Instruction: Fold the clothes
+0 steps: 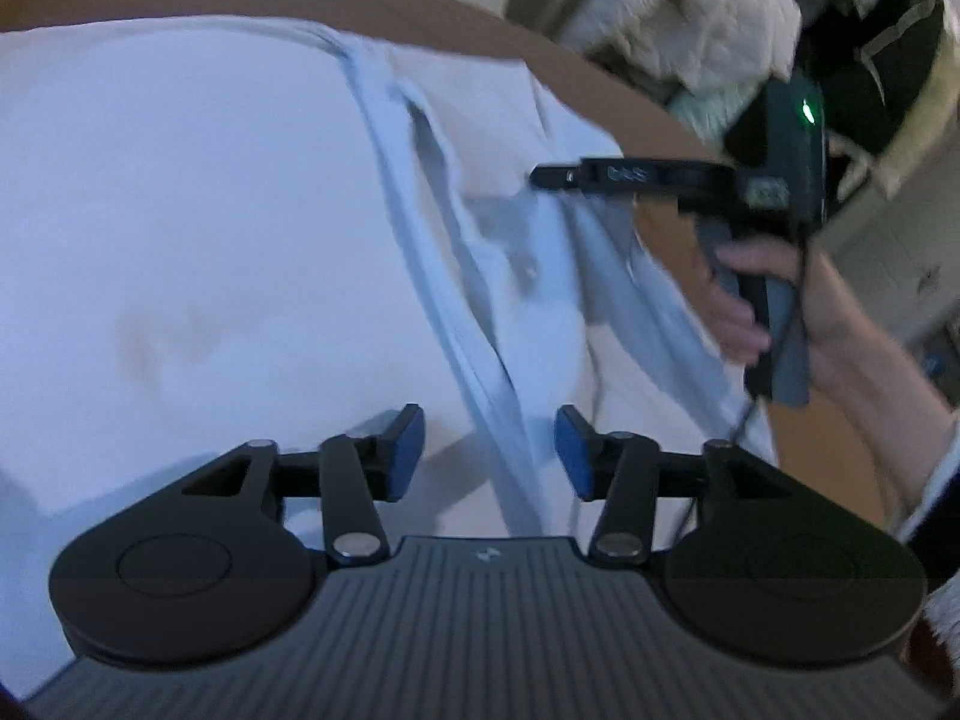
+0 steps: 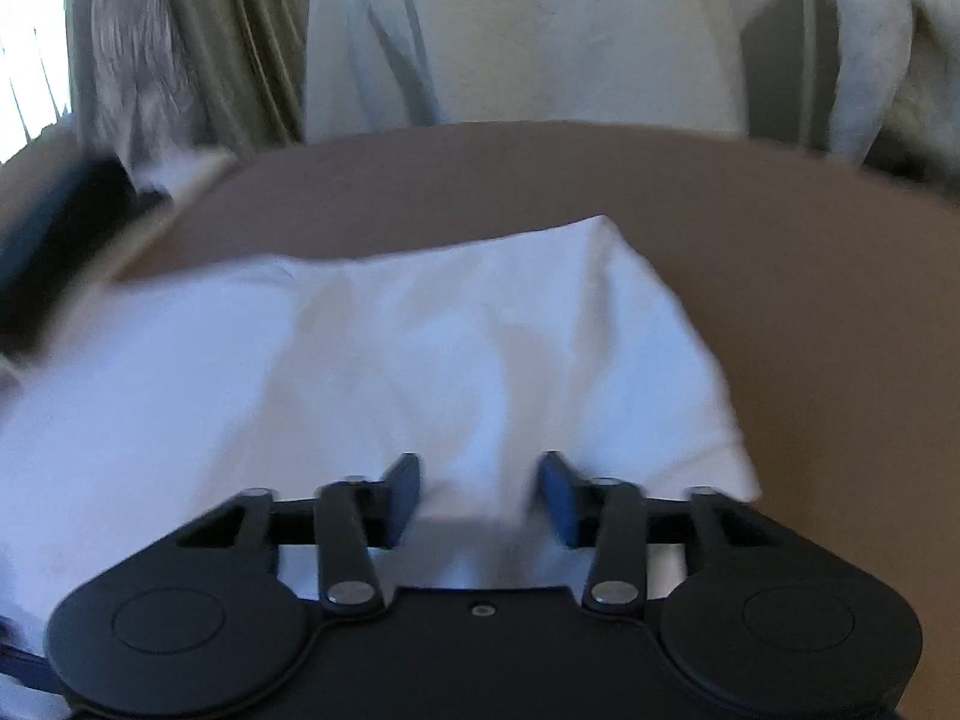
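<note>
Left wrist view: a white garment is spread flat on the brown tabletop, presumably so that it can be folded without creasing. The left hand-held gripper is held just above the cloth with its jaws apart; a raised fold runs between the blue pads, yet nothing is pressed. The right hand-held gripper is seen from the side at the garment's far right part, carried by a hand; in the right wrist view its jaws are released over the cloth, nothing being gripped. The garment's long axis is judged to run across the tabletop from left to right, while the fold ridge points away from the left gripper toward the far edge.
</note>
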`<state>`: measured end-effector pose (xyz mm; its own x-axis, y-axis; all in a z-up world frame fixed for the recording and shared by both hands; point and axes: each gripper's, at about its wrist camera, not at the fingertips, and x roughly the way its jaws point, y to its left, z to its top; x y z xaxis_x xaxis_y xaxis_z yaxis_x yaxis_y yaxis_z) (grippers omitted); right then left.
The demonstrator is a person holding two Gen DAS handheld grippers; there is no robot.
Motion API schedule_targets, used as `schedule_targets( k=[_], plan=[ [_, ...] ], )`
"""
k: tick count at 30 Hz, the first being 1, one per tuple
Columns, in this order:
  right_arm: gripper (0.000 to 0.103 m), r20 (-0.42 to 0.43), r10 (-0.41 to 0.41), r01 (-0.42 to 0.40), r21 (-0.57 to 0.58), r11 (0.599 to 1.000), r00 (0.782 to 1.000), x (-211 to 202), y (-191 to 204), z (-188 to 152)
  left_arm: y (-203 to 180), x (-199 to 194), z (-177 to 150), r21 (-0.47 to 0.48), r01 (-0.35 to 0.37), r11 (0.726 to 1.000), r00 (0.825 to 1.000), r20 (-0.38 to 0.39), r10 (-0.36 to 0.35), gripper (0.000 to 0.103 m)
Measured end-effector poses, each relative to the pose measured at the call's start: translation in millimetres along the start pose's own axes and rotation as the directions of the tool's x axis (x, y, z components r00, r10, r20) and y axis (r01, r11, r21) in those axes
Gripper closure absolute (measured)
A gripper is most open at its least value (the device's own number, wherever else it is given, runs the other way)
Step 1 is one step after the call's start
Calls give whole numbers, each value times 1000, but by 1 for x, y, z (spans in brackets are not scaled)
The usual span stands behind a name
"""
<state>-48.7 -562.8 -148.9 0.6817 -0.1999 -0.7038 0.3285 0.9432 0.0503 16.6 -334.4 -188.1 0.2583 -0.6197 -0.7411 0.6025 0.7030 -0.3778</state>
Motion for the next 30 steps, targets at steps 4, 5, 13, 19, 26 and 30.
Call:
schedule_targets(
  k=[4, 5, 13, 19, 26, 30],
  plan=[
    [59, 87, -107, 101, 76, 992, 990, -47, 13, -24, -26, -2, -20, 112, -96, 989, 995, -31, 100, 51],
    [59, 92, -55, 43, 130, 991, 994, -65, 13, -33, -30, -6, -26, 133, -110, 985, 993, -29, 115, 50],
    [50, 94, 254, -259, 41, 965, 963, -187, 53, -161, -8, -45, -71, 103, -62, 993, 997, -39, 67, 49],
    [54, -177, 38, -78, -226, 971, 983, -199, 84, -236, 11, -78, -85, 10, -117, 993, 986, -119, 117, 49],
    [55, -25, 83, -85, -128, 988, 996, -219, 126, -205, 57, -127, -96, -124, -191, 974, 975, -141, 173, 48],
    [48, 47, 237, -220, -238, 946, 970, -208, 186, -172, 92, -169, -88, -216, -340, 916, 935, -184, 303, 38]
  ],
)
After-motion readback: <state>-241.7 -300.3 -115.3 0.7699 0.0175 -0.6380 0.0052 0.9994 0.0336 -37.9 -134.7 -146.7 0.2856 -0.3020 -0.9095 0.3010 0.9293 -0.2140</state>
